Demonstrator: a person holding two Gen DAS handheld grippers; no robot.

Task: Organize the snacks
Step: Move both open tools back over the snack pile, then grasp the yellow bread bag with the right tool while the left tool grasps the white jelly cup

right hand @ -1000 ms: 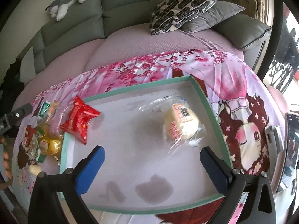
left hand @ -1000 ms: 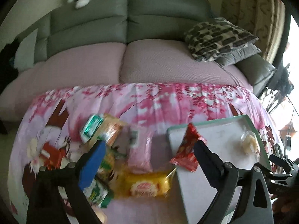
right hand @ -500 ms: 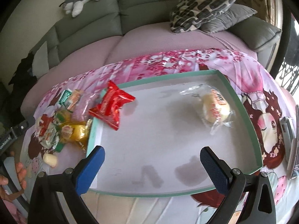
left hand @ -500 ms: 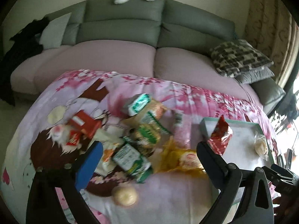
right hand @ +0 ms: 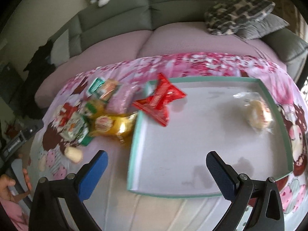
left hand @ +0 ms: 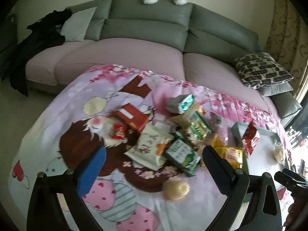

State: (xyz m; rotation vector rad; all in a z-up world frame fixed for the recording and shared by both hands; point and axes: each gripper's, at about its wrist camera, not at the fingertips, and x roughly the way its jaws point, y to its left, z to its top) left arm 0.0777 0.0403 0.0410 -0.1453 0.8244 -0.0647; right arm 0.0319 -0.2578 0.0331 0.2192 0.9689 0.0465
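Both tools, left (left hand: 154, 157) and right (right hand: 156, 161), were spread apart and empty; a red packet (right hand: 160, 101) lay across the tray (right hand: 134, 134) rim.

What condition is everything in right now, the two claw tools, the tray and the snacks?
Left gripper: jaws open, empty.
Right gripper: jaws open, empty.
Tray: flat on the blanket, mostly bare.
Red packet: sealed, draped over the tray rim.
Wrapped bun: sealed, lying in the tray.
Snack pile: heaped beside the tray, unsorted.
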